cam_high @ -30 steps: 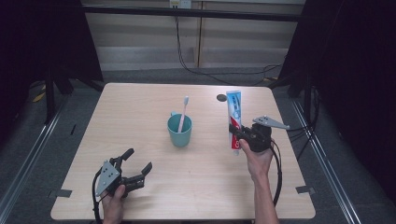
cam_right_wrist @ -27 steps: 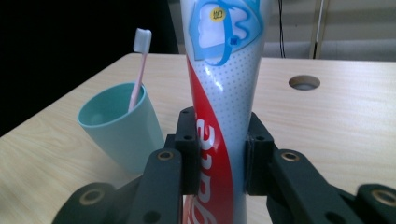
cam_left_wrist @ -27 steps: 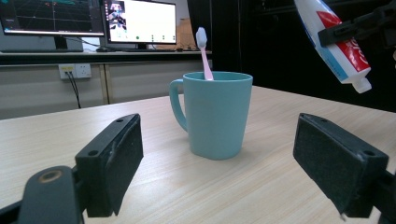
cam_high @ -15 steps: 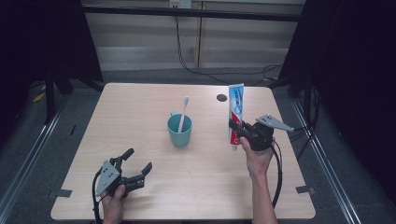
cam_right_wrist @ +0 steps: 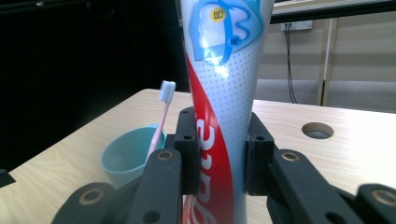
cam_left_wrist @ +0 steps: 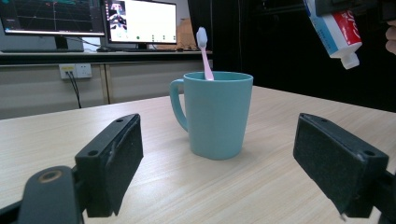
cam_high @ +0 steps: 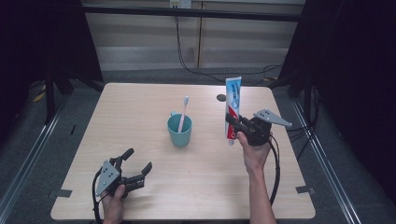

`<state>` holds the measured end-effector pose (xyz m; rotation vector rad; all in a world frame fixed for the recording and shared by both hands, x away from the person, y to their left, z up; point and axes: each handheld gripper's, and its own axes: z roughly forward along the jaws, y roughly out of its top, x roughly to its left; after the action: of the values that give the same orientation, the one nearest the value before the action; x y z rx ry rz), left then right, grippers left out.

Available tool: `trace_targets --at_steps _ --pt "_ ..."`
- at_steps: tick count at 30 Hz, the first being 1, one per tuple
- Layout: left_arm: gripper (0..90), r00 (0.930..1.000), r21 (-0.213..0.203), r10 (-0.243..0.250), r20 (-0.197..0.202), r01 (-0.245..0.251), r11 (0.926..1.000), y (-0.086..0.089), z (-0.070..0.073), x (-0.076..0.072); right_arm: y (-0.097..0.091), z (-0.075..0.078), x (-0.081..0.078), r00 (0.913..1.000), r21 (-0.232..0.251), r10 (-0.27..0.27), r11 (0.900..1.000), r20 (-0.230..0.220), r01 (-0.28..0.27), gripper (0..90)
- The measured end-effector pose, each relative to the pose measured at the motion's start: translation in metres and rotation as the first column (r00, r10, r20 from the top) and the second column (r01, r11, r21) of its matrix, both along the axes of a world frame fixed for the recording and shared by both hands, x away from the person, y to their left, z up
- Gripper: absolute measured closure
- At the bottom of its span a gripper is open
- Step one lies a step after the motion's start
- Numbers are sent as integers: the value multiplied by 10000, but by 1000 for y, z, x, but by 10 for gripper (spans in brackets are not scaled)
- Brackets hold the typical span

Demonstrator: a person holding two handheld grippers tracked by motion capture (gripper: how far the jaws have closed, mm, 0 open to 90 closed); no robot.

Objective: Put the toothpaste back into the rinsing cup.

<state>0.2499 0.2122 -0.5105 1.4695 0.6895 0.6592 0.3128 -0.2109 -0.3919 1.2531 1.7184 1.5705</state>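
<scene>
Toothpaste tube (cam_high: 232, 106) standing upright above the table (cam_high: 140, 107), cap end down, clenched in the right gripper (cam_high: 232, 125), left gripper (cam_high: 136, 162) resting released near the front edge, toothbrush (cam_high: 183, 112) leaning in the teal cup (cam_high: 180, 131) between them.

The left gripper (cam_high: 138, 164) rests low with jaws wide apart; the right gripper (cam_high: 232, 124) is raised, jaws closed tight.

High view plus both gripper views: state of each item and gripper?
toothpaste tube: upright, cap end down, lifted off the table, clamped
right gripper: shut on the tube
left gripper: open, holding nothing
mug: upright on table
toothbrush: standing in mug, bristles up
</scene>
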Motion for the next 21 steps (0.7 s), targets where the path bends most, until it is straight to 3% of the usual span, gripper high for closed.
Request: trace_targets --at_steps 12,21 --pt "157 10000 -3 1 2 -1 10000 0 0 0 12 5 9 9994 48 332 9994 11 -333 724" --pt "157 10000 25 28 3 -28 10000 0 0 0 23 15 17 9983 -215 567 9982 164 -563 722"
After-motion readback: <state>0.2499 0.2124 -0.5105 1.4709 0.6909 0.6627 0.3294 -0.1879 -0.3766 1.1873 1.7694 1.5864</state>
